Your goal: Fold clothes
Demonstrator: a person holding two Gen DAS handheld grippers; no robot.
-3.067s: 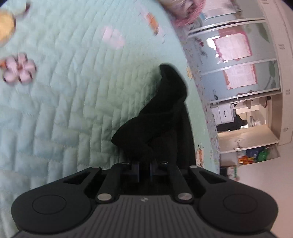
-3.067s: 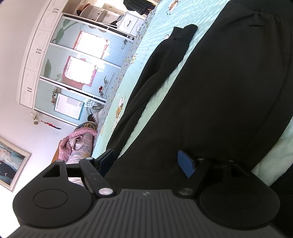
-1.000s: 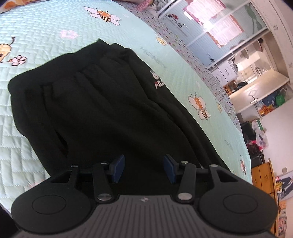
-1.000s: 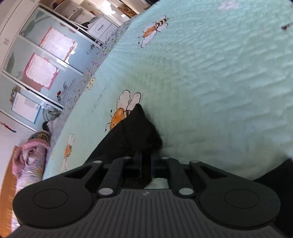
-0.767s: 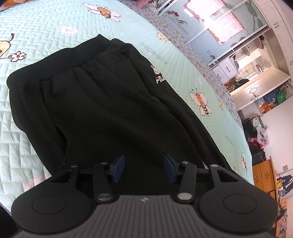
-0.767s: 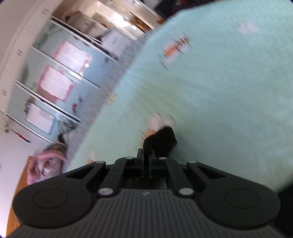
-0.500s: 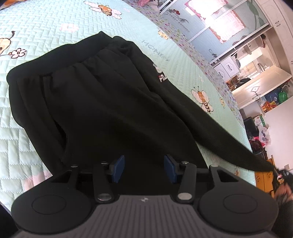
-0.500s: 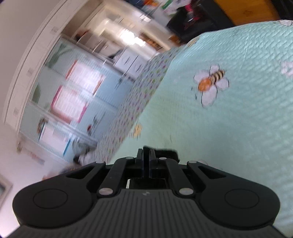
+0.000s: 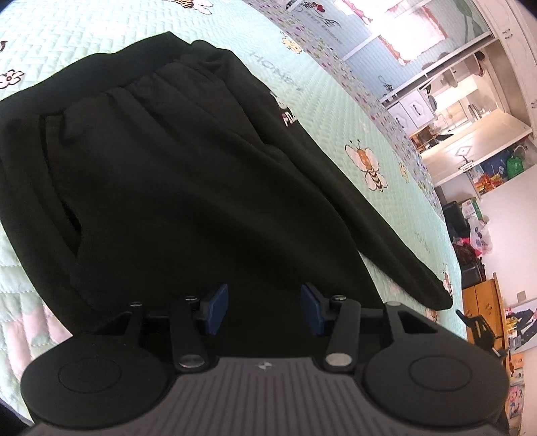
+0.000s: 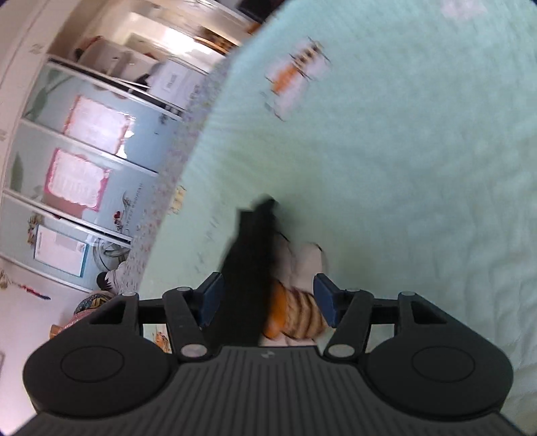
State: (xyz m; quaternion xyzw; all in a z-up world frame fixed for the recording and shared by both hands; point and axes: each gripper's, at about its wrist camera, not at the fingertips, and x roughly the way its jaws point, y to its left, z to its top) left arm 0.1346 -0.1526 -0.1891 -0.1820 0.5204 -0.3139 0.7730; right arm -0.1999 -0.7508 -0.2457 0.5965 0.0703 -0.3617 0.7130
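Observation:
Black trousers (image 9: 174, 174) lie spread on the mint quilted bedspread (image 9: 100, 30), waistband at the upper left, one leg running to a cuff (image 9: 433, 295) at the right. My left gripper (image 9: 264, 307) hovers over the lower trousers, open, its blue pads apart with only cloth beneath. In the right wrist view my right gripper (image 10: 267, 300) has its jaws opening; the black leg end (image 10: 251, 255) lies between them on the bed, nearer the left pad (image 10: 209, 298), and neither pad presses it.
Bees and flowers are printed on the bedspread (image 10: 419, 167). Wardrobe doors with pink panels (image 10: 77, 161) stand beyond the bed's edge. A doorway with shelves and clutter (image 9: 470, 141) lies at the right, and a wooden cabinet (image 9: 483, 302) stands beyond the bed.
My right gripper carried the trouser leg end across the bed shut on it, then spread its jaws, leaving the cloth on the quilt. In the left view the leg now lies stretched to the right.

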